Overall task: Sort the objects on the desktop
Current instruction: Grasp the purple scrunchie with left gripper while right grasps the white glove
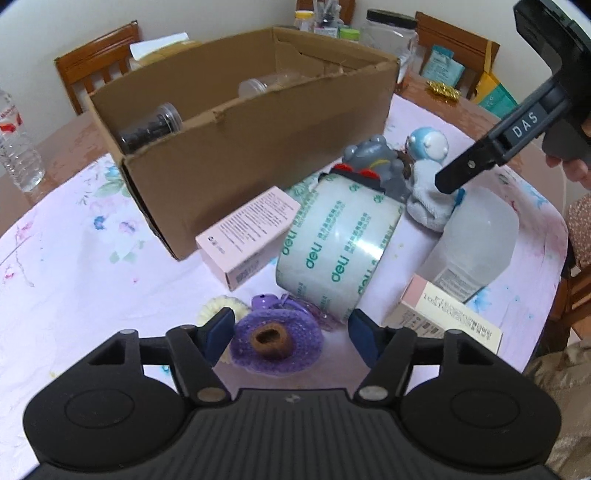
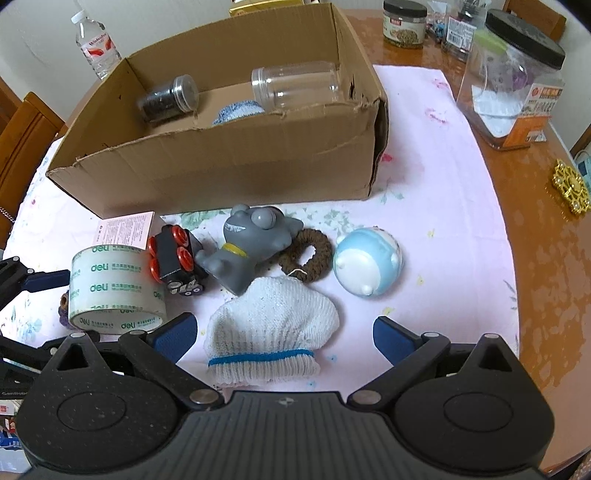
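Observation:
My left gripper (image 1: pixel 291 338) is open, its jaws either side of a purple crocheted ring (image 1: pixel 276 341) lying on the cloth. Behind it stand a roll of clear tape (image 1: pixel 338 247), a pink box (image 1: pixel 245 236) and a cardboard box (image 1: pixel 236 136). My right gripper (image 2: pixel 284 338) is open, low over a white knitted glove (image 2: pixel 271 330) that lies between its jaws. Beyond the glove lie a grey cat toy (image 2: pixel 247 245), a black toy car (image 2: pixel 175 260), a brown hair tie (image 2: pixel 304 253) and a blue-white round toy (image 2: pixel 367 260). The cardboard box (image 2: pixel 221 173) holds two jars (image 2: pixel 295 86).
A white translucent bottle (image 1: pixel 476 243) and another carton (image 1: pixel 443 319) lie right of the tape. A water bottle (image 1: pixel 18 147), a large clear canister (image 2: pixel 513 81), small jars (image 2: pixel 404 22) and a gold ornament (image 2: pixel 570 190) stand on the wooden table beyond the cloth. Chairs surround the table.

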`<move>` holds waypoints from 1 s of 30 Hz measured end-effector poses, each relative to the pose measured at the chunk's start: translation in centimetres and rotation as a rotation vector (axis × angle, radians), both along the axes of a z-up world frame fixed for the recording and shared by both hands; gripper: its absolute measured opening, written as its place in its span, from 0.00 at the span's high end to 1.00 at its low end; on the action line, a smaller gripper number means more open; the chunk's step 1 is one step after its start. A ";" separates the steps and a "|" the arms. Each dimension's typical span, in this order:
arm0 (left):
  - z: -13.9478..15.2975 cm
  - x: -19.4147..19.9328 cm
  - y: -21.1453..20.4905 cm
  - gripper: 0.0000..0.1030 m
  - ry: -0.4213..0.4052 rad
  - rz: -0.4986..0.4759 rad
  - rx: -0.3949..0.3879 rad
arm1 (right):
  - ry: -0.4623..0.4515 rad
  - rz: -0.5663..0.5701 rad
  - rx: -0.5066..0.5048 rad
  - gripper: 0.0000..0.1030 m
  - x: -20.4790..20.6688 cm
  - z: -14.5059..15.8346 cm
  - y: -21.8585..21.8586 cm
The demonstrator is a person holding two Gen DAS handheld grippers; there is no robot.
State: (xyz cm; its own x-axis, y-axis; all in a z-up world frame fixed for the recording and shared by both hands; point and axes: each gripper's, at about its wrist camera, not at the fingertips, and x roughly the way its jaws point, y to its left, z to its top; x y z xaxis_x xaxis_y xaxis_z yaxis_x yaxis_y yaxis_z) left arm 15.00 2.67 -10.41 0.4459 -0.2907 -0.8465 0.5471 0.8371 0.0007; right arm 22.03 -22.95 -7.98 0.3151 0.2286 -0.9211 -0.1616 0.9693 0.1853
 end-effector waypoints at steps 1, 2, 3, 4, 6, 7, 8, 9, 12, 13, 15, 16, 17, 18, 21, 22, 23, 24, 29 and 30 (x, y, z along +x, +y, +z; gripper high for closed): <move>-0.1 0.0 0.0 0.35 0.001 -0.003 0.002 | 0.003 0.000 -0.001 0.00 0.0 -0.1 0.1; -0.1 0.0 0.1 0.35 0.002 -0.006 0.004 | 0.006 -0.003 -0.003 0.00 0.1 -0.3 0.1; -0.1 0.0 0.2 0.36 0.005 -0.007 0.001 | 0.010 -0.009 -0.003 0.00 0.2 -0.5 0.1; -0.1 0.1 0.3 0.36 0.009 -0.006 -0.004 | 0.013 -0.015 0.000 0.00 0.3 -0.6 0.1; -0.2 0.2 0.5 0.37 0.017 -0.007 -0.008 | 0.020 -0.033 0.002 0.00 0.5 -0.9 0.1; -0.2 0.2 0.5 0.37 0.019 -0.007 -0.007 | 0.025 -0.041 0.003 0.00 0.7 -1.1 0.0; -0.2 0.2 0.5 0.37 0.021 -0.008 -0.005 | 0.030 -0.047 0.004 0.00 0.8 -1.2 0.0; -0.3 0.2 0.6 0.37 0.022 -0.009 -0.004 | 0.034 -0.052 0.005 0.00 1.0 -1.4 0.0; -0.6 0.2 0.6 0.39 0.029 -0.006 0.000 | 0.050 -0.060 0.004 0.00 1.3 -1.9 0.1; -0.7 0.1 0.6 0.39 0.033 -0.006 0.001 | 0.053 -0.061 0.003 0.00 1.3 -2.1 0.2; -0.8 0.1 0.7 0.39 0.035 -0.004 0.002 | 0.068 -0.063 0.007 0.01 1.4 -2.5 0.4; -0.8 0.0 0.7 0.39 0.034 -0.005 0.002 | 0.074 -0.064 0.011 0.01 1.4 -2.6 0.5; -0.8 0.0 0.7 0.39 0.034 -0.005 0.000 | 0.077 -0.062 0.013 0.02 1.4 -2.7 0.6; -0.8 0.0 0.8 0.39 0.034 -0.002 -0.004 | 0.078 -0.058 0.013 0.03 1.4 -2.8 0.7; -0.8 0.1 0.8 0.39 0.038 0.002 -0.010 | 0.080 -0.045 0.009 0.09 1.4 -3.0 1.2; -0.8 0.0 0.8 0.39 0.038 0.000 -0.006 | 0.084 -0.042 0.009 0.10 1.4 -3.0 1.3; -0.8 0.0 0.7 0.39 0.037 -0.002 -0.003 | 0.085 -0.038 0.006 0.11 1.4 -3.0 1.5; -0.7 -0.1 0.7 0.39 0.036 -0.003 0.000 | 0.081 -0.029 -0.005 0.11 1.4 -3.0 1.7; -0.7 -0.5 1.1 0.38 0.038 0.004 0.003 | 0.065 0.001 -0.042 0.11 1.1 -3.0 2.3; -0.8 -0.6 1.2 0.38 0.038 0.002 0.006 | 0.061 0.004 -0.045 0.11 1.1 -3.0 2.3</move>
